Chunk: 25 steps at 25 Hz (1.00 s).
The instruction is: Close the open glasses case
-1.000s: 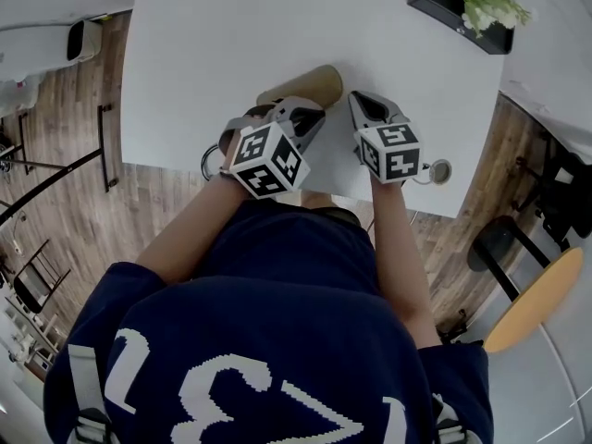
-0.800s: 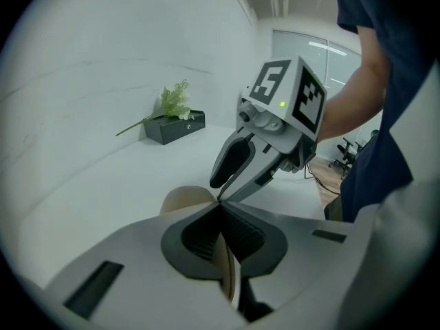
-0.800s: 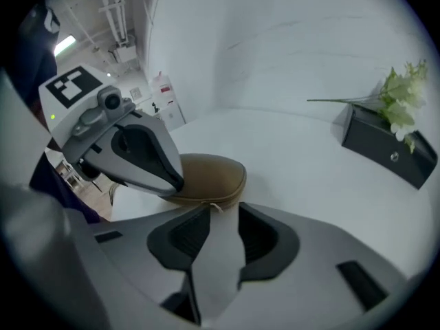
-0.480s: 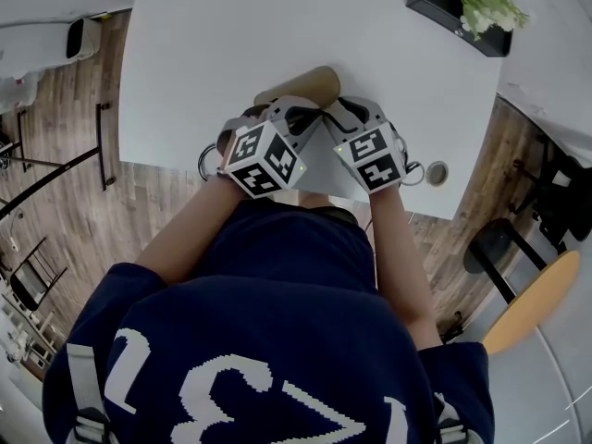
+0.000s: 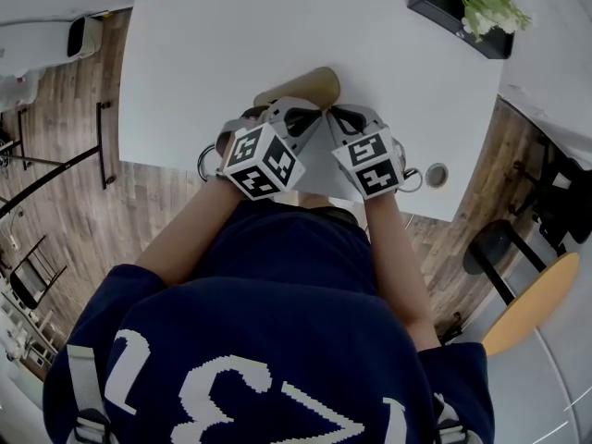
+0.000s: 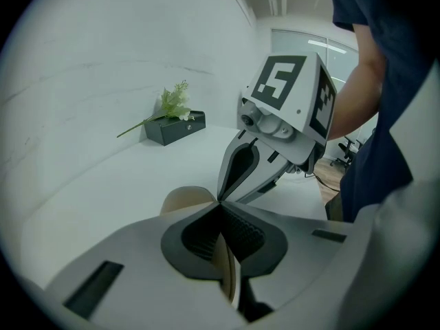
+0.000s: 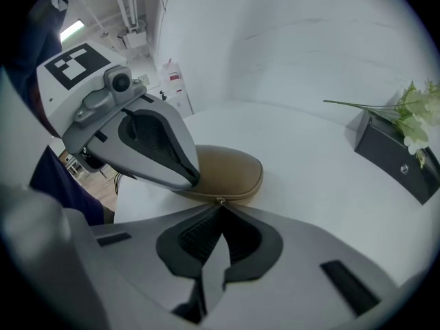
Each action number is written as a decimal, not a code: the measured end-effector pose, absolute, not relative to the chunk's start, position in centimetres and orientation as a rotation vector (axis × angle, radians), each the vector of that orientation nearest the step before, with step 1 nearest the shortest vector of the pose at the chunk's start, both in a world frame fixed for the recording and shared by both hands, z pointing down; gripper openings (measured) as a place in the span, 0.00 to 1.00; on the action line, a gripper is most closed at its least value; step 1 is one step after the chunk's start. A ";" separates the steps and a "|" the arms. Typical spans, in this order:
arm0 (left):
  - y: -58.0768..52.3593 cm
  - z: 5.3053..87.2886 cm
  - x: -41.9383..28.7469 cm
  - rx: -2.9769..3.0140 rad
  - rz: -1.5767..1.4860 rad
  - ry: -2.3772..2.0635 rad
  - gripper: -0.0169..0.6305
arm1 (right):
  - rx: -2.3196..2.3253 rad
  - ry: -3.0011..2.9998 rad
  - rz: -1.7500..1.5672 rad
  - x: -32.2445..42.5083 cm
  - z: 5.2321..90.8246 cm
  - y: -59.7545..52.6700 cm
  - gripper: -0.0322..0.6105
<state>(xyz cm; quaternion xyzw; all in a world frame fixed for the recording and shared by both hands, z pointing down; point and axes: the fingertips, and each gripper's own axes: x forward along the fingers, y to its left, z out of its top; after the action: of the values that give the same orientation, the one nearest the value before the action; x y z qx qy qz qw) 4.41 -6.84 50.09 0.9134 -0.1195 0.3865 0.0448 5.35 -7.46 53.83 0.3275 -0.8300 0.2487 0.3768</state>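
A tan zip-up glasses case (image 5: 303,87) lies on the white table (image 5: 213,44), just beyond both grippers. In the right gripper view the case (image 7: 227,174) looks closed along its seam, with a small metal zipper pull (image 7: 220,200) at its near end. My right gripper (image 7: 220,206) is shut with its tips on that pull. My left gripper (image 6: 220,208) is shut, and tan case material shows between its jaws. From overhead, the left gripper (image 5: 310,117) and the right gripper (image 5: 331,115) meet tip to tip at the case's near end.
A black planter box with white flowers (image 5: 462,7) stands at the table's far right corner. A small round fitting (image 5: 437,172) sits by the near right edge. The table's near edge runs just behind the grippers. A round-seated chair (image 5: 532,299) stands on the floor to the right.
My right gripper moved left toward the case and rolled, so its tips now meet the left gripper's at the case's near end. The left gripper and the case stayed put.
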 end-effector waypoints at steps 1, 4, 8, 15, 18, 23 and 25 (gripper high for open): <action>-6.8 50.1 4.4 2.791 1.183 -0.365 0.05 | 0.852 -2.129 0.643 5.5 53.8 -7.5 0.09; -6.7 50.2 4.5 2.793 1.196 -0.347 0.05 | 0.929 -2.111 0.647 6.9 54.0 -8.7 0.08; -6.8 50.1 4.4 2.777 1.176 -0.330 0.05 | 0.920 -2.100 0.609 7.9 54.1 -10.2 0.08; -8.8 48.8 2.8 2.721 1.142 -0.533 0.05 | 0.758 -2.193 0.679 4.6 53.0 -5.0 0.08; -8.7 49.0 2.5 2.713 1.078 -0.550 0.05 | 0.768 -2.197 0.716 4.1 53.4 -4.5 0.08; -8.2 49.3 2.1 2.742 0.904 -0.612 0.05 | 0.867 -2.161 0.710 6.6 53.9 -6.1 0.08; -8.3 49.2 2.1 2.729 0.881 -0.601 0.05 | 0.908 -2.150 0.707 8.5 53.7 -7.7 0.08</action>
<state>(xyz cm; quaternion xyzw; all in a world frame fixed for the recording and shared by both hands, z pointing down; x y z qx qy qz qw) 2.08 -8.25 49.20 0.9262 -0.2040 0.2990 0.1055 8.46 -7.68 53.68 0.3498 -0.8276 0.2722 0.3443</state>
